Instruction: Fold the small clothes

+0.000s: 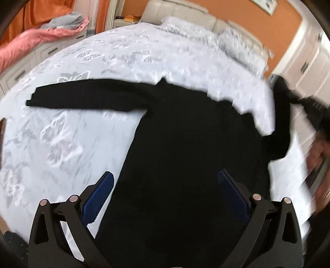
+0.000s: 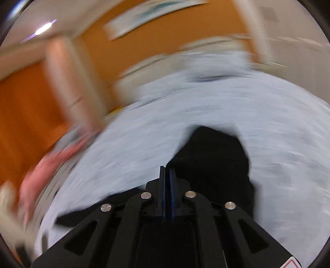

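A black long-sleeved top [image 1: 181, 144] lies on a white bed [image 1: 82, 123], its left sleeve [image 1: 86, 96] stretched flat to the left. My left gripper [image 1: 165, 189] is open and empty, hovering over the top's lower body. The top's right sleeve [image 1: 282, 115] is lifted at the right, held by my blurred right gripper [image 1: 313, 109]. In the right wrist view, my right gripper [image 2: 167, 171] is shut on the black sleeve [image 2: 216, 160], which hangs over the bed [image 2: 268, 134]. That view is heavily blurred by motion.
Pillows [image 1: 206, 33] and a cream headboard [image 1: 179, 12] lie at the bed's far end. A pink quilt [image 1: 31, 43] sits on white drawers at the left. White wardrobes [image 1: 305, 59] stand at the right. Orange walls surround the room.
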Action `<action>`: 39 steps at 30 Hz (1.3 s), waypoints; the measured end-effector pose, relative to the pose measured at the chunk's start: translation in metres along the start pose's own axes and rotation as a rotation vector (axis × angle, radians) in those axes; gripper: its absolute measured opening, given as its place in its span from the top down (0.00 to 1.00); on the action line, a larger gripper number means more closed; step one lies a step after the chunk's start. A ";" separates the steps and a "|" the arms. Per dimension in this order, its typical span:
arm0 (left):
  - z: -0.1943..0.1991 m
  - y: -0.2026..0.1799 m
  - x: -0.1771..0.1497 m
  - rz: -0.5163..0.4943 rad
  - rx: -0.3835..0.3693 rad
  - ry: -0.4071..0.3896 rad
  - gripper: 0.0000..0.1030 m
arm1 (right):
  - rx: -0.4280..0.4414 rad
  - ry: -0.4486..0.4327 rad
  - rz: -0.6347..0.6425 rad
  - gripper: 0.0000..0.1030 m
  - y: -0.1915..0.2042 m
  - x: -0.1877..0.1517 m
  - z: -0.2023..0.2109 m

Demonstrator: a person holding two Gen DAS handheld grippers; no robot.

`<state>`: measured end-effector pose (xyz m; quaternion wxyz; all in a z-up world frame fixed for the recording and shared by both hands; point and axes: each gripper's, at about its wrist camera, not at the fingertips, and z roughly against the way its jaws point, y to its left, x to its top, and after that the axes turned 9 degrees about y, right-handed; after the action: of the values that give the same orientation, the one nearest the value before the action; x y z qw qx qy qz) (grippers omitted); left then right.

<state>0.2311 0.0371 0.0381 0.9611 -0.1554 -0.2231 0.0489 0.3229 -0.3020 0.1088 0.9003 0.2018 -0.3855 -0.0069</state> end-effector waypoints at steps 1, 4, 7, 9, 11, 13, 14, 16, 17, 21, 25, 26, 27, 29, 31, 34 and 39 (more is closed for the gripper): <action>0.000 0.002 0.011 0.034 -0.042 -0.006 0.05 | 0.035 0.066 0.069 0.82 0.028 -0.015 -0.026; -0.010 0.006 0.035 0.101 -0.125 0.003 0.05 | 0.006 0.193 0.145 0.77 0.051 -0.055 -0.070; -0.039 0.007 0.059 0.146 -0.139 0.055 0.05 | -0.084 0.213 0.044 0.76 0.011 -0.081 -0.062; -0.064 0.008 0.075 0.180 -0.153 0.105 0.05 | -0.171 0.188 -0.063 0.69 -0.035 -0.089 -0.037; -0.087 0.010 0.090 0.222 -0.162 0.127 0.05 | -0.278 0.170 -0.158 0.54 -0.078 -0.095 -0.019; -0.102 0.010 0.103 0.260 -0.178 0.123 0.05 | -0.363 0.205 -0.173 0.53 -0.104 -0.100 -0.016; -0.110 0.009 0.109 0.290 -0.173 0.128 0.05 | -0.374 0.229 -0.166 0.53 -0.108 -0.101 -0.020; -0.123 0.004 0.118 0.312 -0.198 0.134 0.05 | -0.373 0.288 -0.145 0.53 -0.111 -0.103 -0.035; -0.131 0.000 0.123 0.317 -0.190 0.146 0.06 | -0.374 0.303 -0.128 0.53 -0.109 -0.102 -0.042; -0.156 -0.019 0.140 0.294 -0.159 0.187 0.36 | -0.415 0.302 -0.046 0.57 -0.090 -0.094 -0.064; -0.188 -0.041 0.141 0.202 -0.035 0.314 1.00 | -0.388 0.184 -0.202 0.96 -0.124 -0.076 -0.034; -0.189 -0.044 0.136 0.197 -0.029 0.304 1.00 | -0.391 0.164 -0.245 0.97 -0.136 -0.078 -0.030; -0.189 -0.046 0.133 0.178 -0.016 0.286 1.00 | -0.415 0.174 -0.285 0.97 -0.150 -0.083 -0.030; -0.187 -0.054 0.124 0.118 0.017 0.238 1.00 | -0.421 0.296 -0.320 0.97 -0.175 -0.099 -0.049; -0.184 -0.056 0.118 0.092 0.033 0.216 1.00 | -0.419 0.279 -0.248 0.98 -0.171 -0.101 -0.045; -0.180 -0.050 0.113 0.099 0.007 0.207 1.00 | -0.394 0.251 -0.290 0.97 -0.167 -0.097 -0.028; -0.181 -0.037 0.111 0.152 -0.056 0.206 1.00 | -0.342 0.096 -0.378 0.82 -0.141 -0.086 0.009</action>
<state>0.4120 -0.0295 -0.0582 0.9678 -0.2026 -0.1120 0.0990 0.2760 -0.4203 0.0032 0.9214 0.1151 -0.2910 -0.2306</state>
